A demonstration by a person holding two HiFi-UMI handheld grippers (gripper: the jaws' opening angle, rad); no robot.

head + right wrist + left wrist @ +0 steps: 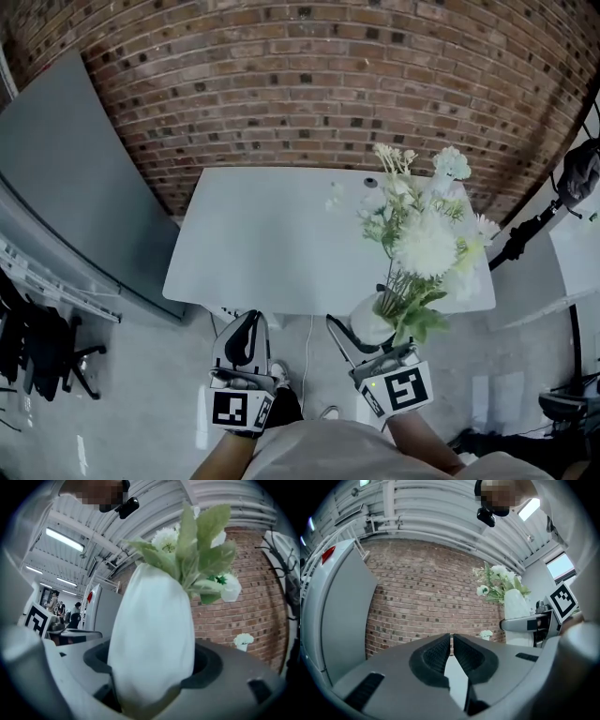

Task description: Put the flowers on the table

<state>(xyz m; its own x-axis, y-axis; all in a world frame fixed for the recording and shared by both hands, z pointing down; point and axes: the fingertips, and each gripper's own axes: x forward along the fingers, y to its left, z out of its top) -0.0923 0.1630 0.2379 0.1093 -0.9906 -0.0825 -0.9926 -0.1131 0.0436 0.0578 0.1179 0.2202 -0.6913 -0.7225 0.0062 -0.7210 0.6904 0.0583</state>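
My right gripper (361,330) is shut on a white vase (372,322) that holds white flowers with green leaves (421,239). I hold it just short of the near edge of the white table (262,246). The vase (152,639) fills the right gripper view, clamped between both jaws, leaves (192,550) spilling from its mouth. My left gripper (246,337) hovers beside it, shut and empty. In the left gripper view the jaws (451,654) meet with nothing between them, and the vase (516,607) stands at right.
A small white flower pot (335,196) sits at the table's far side near a dark round spot (370,182). A brick wall (309,84) backs the table. A grey cabinet (66,178) stands at left, a dark stand (539,220) at right.
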